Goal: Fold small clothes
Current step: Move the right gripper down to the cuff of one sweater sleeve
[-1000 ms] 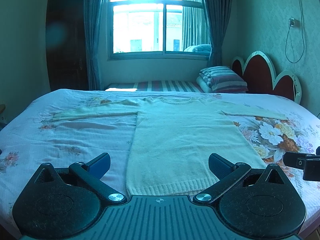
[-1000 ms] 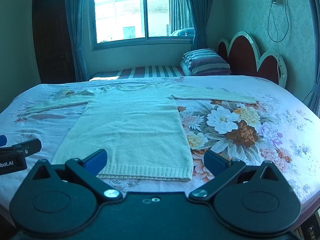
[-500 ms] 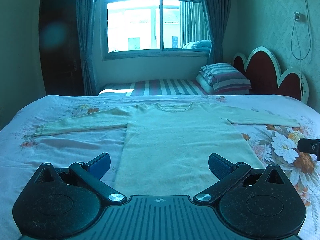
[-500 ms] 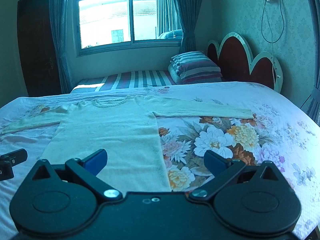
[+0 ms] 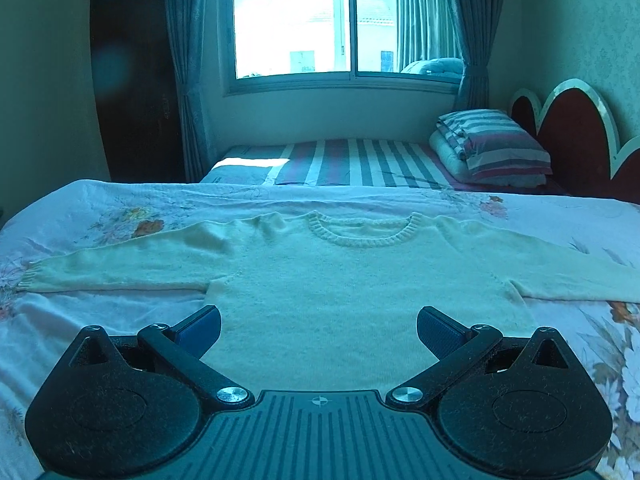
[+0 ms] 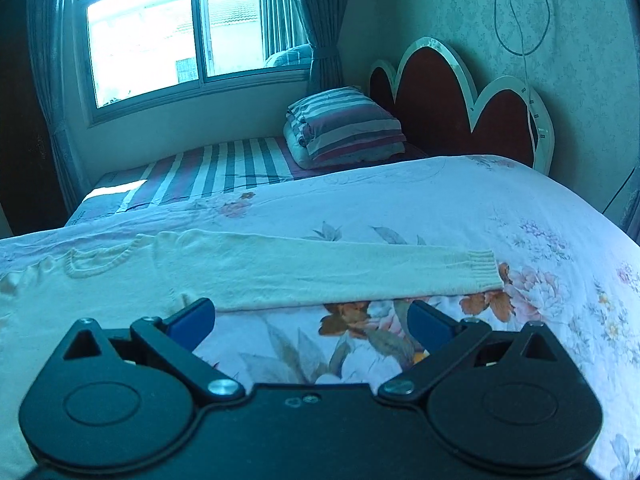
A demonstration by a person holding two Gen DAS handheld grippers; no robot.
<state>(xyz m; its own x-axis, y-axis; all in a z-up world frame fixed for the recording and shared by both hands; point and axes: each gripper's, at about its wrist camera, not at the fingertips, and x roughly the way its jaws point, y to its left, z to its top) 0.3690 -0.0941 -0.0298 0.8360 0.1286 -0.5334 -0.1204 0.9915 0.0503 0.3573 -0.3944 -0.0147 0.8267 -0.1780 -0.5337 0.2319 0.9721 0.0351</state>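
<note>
Cream sweater (image 5: 340, 280): lying flat across the floral bed (image 6: 460, 200), sleeves spreading toward both side edges. Left gripper (image 5: 319, 330): hovering wide open, holding nothing. Right gripper (image 6: 311, 320): gaping empty beside one sleeve (image 6: 340, 272).

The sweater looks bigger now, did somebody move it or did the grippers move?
The grippers moved. Both went forward over the bed: the left gripper up the sweater toward its collar, the right gripper rightward toward the right sleeve. Nothing was grabbed; both stayed open. The sweater stayed flat, sleeves spread on the floral bedspread.
</note>
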